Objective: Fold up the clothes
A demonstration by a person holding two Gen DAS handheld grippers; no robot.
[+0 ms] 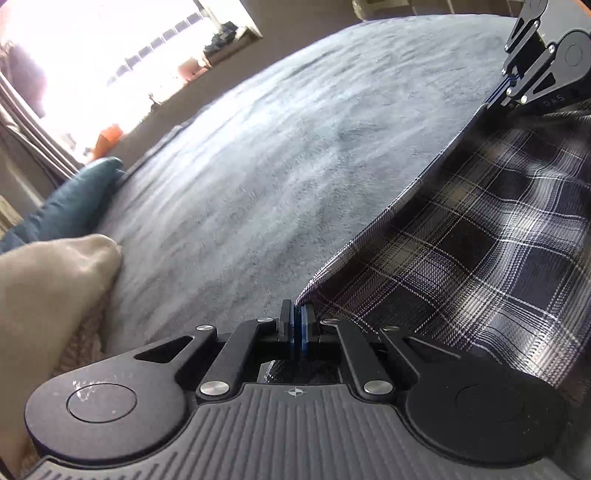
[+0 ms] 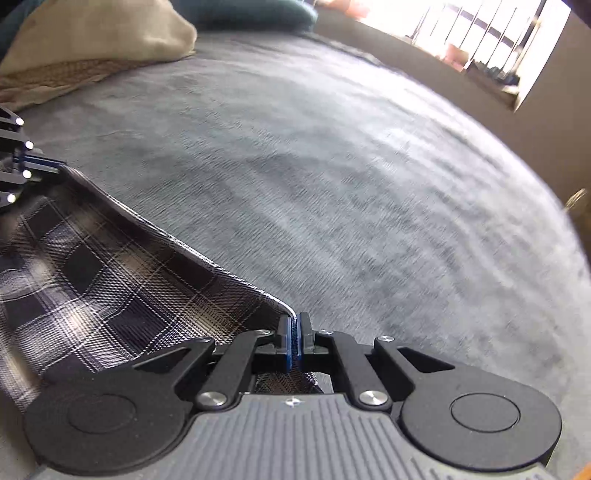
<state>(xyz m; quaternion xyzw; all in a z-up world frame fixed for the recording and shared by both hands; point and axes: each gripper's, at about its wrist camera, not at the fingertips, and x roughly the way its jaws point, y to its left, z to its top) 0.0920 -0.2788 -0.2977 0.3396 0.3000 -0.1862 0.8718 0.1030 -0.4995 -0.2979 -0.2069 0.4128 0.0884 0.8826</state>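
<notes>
Stretching between the two tools, the plaid garment (image 1: 480, 240) runs with one straight hemmed edge pulled taut from corner to corner, the rest of the cloth drooping away below that line. Beyond the edge lies a broad spread of grey blanket (image 1: 277, 166), flat and bare, with plenty of free room ahead and toward the window side. Off to the left side sits a beige cushion (image 1: 48, 288), with a teal pillow (image 1: 74, 199) behind it, both well apart from the cloth's edge. Farther still, a low wall and a bright window (image 2: 480, 33) with small things on its sill close off the far side. Now the tools: the left gripper (image 1: 297, 321) has its blue pads pressed together on one corner of the plaid, and the right gripper (image 2: 294, 332) is likewise clamped tight on the other corner, fabric bunched just behind its pads.
</notes>
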